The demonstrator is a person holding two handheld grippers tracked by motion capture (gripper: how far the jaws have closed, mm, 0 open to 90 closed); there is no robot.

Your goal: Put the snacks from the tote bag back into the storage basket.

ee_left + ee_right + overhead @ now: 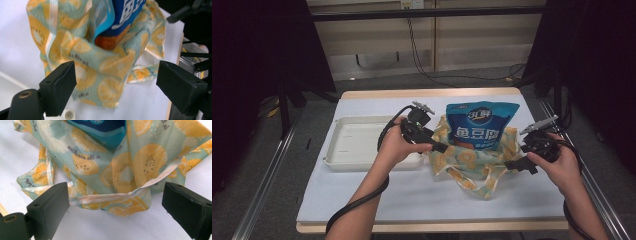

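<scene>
The soft cloth bag printed with orange slices on pale green (472,160) lay slumped on the table between the two tongs, with a tall blue foil snack pouch (481,125) standing upright in its mouth, most of the pouch rising above the cloth. The left gripper (447,148) sat just beside the bag's left edge, its jaws wide apart with nothing pressed between them; in the left gripper view the bag's rim (100,62) hung ahead of and a little above the open jaws, not touched by either pad. The right gripper (510,164) stood just beside the bag's right edge, also wide open and empty; in the right gripper view a pale folded strap of the bag (130,192) ran crosswise between the two jaws, slightly beyond the pads, with its long axis across the gap rather than along it. Both hands were about equally near the bag, one on each flank, so the coming move probably turned on each gripper reaching inward toward the cloth on its own side. A shallow white plastic tray (337,150) lay empty behind the left hand, away from the bag.
</scene>
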